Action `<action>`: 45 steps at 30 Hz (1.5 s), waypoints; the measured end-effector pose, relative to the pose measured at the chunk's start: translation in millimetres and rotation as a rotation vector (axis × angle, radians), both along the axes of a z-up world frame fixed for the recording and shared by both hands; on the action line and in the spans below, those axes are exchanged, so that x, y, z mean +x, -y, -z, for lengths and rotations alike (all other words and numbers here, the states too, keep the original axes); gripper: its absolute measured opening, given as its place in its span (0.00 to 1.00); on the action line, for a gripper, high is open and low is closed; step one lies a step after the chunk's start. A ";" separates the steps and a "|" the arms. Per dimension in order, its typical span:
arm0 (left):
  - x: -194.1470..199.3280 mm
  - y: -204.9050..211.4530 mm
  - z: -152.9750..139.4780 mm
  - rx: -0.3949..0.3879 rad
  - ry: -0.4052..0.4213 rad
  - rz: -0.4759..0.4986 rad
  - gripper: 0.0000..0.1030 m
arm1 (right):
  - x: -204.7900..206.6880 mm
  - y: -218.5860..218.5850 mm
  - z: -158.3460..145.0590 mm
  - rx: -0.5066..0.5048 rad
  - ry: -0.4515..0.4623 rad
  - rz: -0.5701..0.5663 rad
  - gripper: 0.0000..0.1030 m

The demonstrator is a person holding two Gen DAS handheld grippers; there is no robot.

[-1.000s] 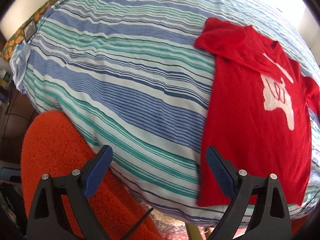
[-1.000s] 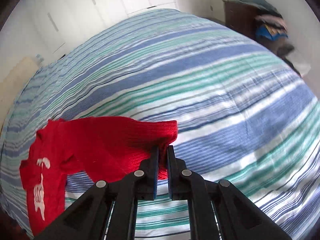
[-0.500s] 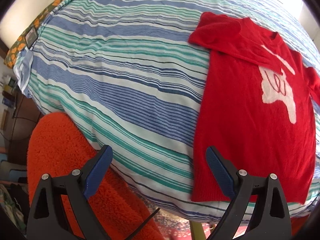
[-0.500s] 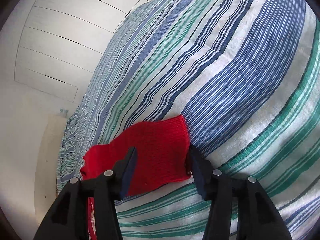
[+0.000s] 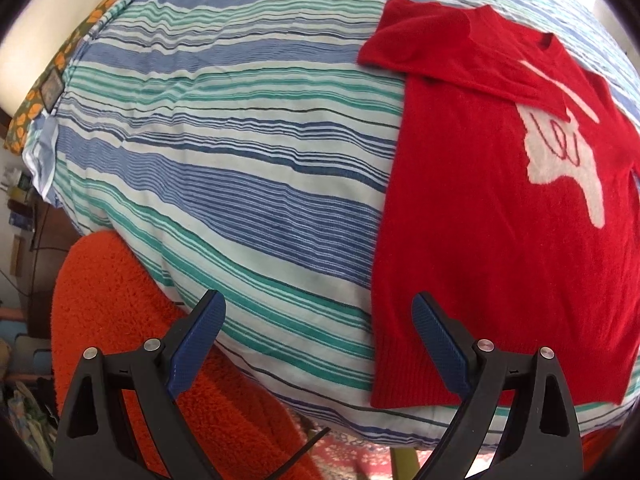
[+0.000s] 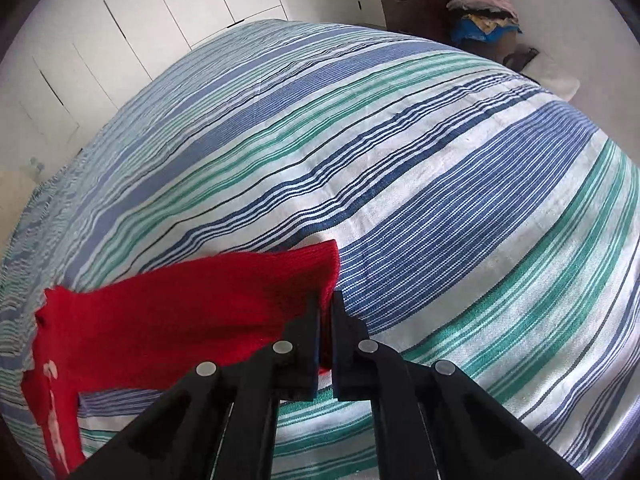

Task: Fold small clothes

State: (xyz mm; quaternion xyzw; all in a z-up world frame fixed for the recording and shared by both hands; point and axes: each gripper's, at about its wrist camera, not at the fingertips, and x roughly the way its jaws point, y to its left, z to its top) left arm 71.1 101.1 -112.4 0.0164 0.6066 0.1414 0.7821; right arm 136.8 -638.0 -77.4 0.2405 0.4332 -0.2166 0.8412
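Note:
A small red sweater (image 5: 500, 220) with a white motif lies flat on the striped bed cover (image 5: 220, 140); its left sleeve (image 5: 440, 52) is folded across the chest. My left gripper (image 5: 316, 300) hangs open over the bed's near edge, its right finger just above the sweater's lower left hem corner, with nothing between the pads. In the right wrist view the other red sleeve (image 6: 200, 312) is lifted off the cover. My right gripper (image 6: 326, 300) has its jaws closing tight on the cuff, the knit pinched between the pads.
An orange fleece blanket (image 5: 120, 320) hangs below the bed's near left edge. A dark dresser piled with clothes (image 6: 460, 4) stands beyond the bed's far right side, and white cupboard doors (image 6: 140, 20) run along the wall behind. The striped cover (image 6: 400, 160) stretches wide to the right.
The right gripper opened over the cuff half a second ago and has shut on it again. The left gripper drifted closer to the sweater's hem corner and stayed open.

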 end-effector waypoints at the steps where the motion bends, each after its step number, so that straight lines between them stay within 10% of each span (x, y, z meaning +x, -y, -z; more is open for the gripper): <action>1: 0.0 -0.7 0.7 0.004 -0.001 -0.002 0.92 | -2.4 1.4 0.8 -0.003 0.002 0.010 0.03; 19: 0.7 -15.4 10.2 -0.011 -0.014 -0.060 0.92 | -45.4 -19.3 -5.6 -0.189 -0.101 0.283 0.00; 24: -2.1 -19.1 15.7 -0.031 -0.028 -0.067 0.92 | -83.1 10.2 -4.4 -0.105 -0.080 0.307 0.00; 26: -2.6 -17.8 15.3 -0.033 -0.022 -0.061 0.92 | -88.6 10.9 -21.0 -0.057 0.016 0.253 0.03; 30: -1.9 -11.2 16.0 -0.025 -0.026 -0.048 0.92 | -81.6 0.7 -46.9 0.043 0.131 0.139 0.52; 38: -0.4 0.3 11.6 -0.001 -0.002 -0.015 0.92 | 46.0 -130.3 -61.7 0.256 0.119 -0.427 0.52; 45: 7.7 -11.6 28.9 -0.032 -0.038 -0.028 0.92 | 137.8 -269.5 -47.9 0.232 0.101 -0.852 0.46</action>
